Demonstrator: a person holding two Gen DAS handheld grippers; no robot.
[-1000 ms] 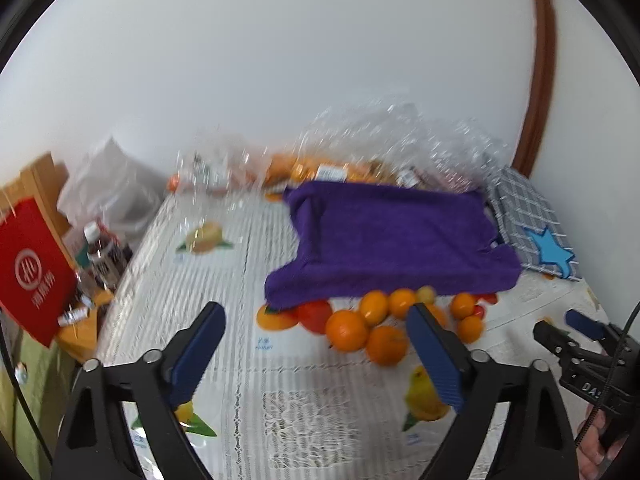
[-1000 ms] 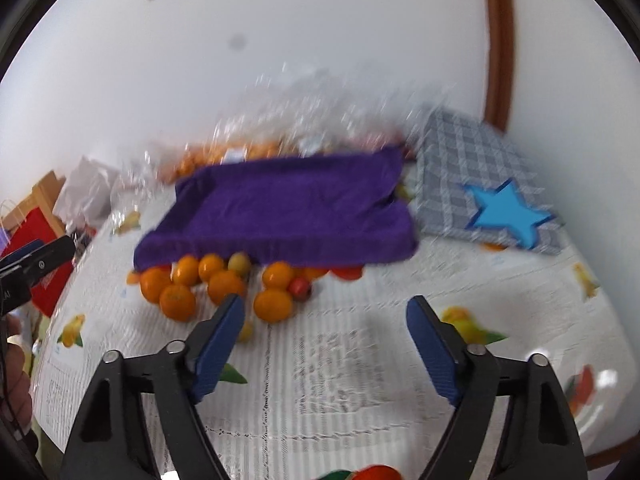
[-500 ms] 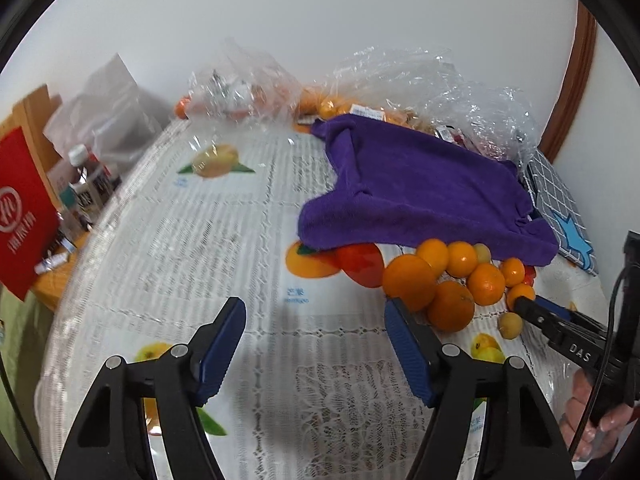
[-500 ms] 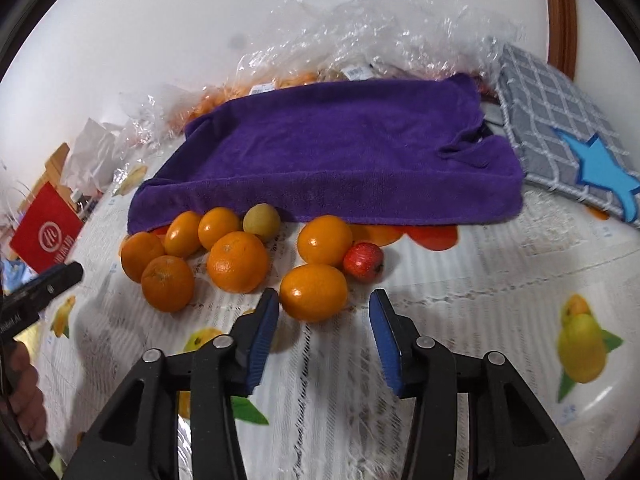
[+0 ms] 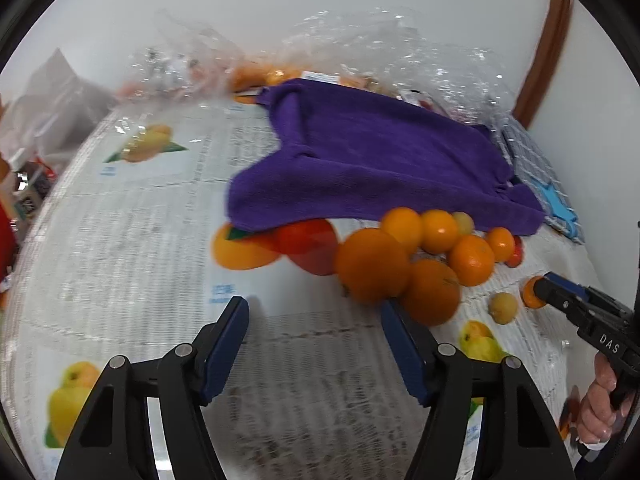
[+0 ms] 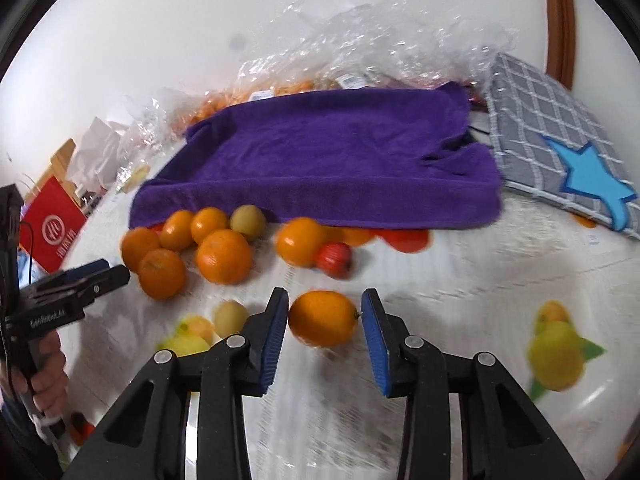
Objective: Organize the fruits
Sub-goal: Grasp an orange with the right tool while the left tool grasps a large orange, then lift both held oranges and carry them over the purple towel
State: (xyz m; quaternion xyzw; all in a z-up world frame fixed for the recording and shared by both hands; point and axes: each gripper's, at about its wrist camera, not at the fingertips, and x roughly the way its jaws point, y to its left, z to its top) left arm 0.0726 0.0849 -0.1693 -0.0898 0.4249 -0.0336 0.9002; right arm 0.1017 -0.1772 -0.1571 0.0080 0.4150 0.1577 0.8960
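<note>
Several oranges (image 6: 224, 256) lie in a cluster on the table in front of a purple towel (image 6: 328, 160), with a small red apple (image 6: 334, 260) and two small yellow-green fruits (image 6: 248, 222). My right gripper (image 6: 325, 322) has its blue pads on either side of one orange (image 6: 323, 323), touching or nearly touching it. In the left wrist view that orange (image 5: 530, 292) shows at the right gripper's tip. My left gripper (image 5: 314, 344) is open and empty, just left of the nearest oranges (image 5: 372, 266).
Clear plastic bags (image 6: 360, 48) with more fruit lie behind the towel. A grey checked cushion with a blue star (image 6: 560, 136) is at the right. A red paper bag (image 6: 52, 228) and bottles stand at the table's left edge. The tablecloth (image 5: 120, 240) has printed fruit pictures.
Both grippers moved forward and down toward the fruit. The right gripper's jaws narrowed around one orange, which now sits between the pads. The left gripper stayed open.
</note>
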